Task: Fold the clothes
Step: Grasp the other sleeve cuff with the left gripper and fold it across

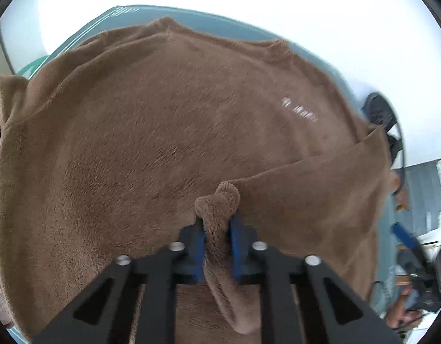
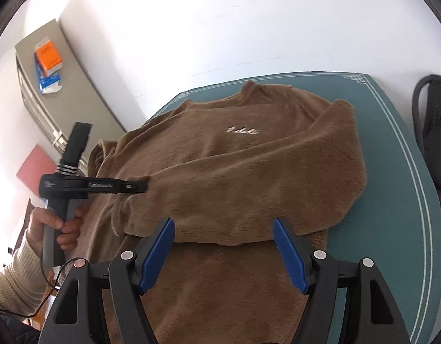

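A brown fleece sweater (image 2: 234, 160) with a small white logo (image 2: 243, 130) lies chest-up on a teal mat (image 2: 392, 154). Its right sleeve is folded across the body. My left gripper (image 1: 217, 223) is shut on a bunched cuff of the sweater (image 1: 220, 197) and holds it over the body. In the right wrist view the left gripper (image 2: 140, 187) reaches in from the left, held by a hand. My right gripper (image 2: 223, 238) is open and empty, hovering over the lower part of the sweater near the folded sleeve's edge.
A grey cabinet (image 2: 62, 86) with an orange book (image 2: 48, 54) stands at the back left by the white wall. A black mesh chair (image 2: 435, 132) is off the mat's right edge. The mat's right strip (image 2: 378, 229) is bare.
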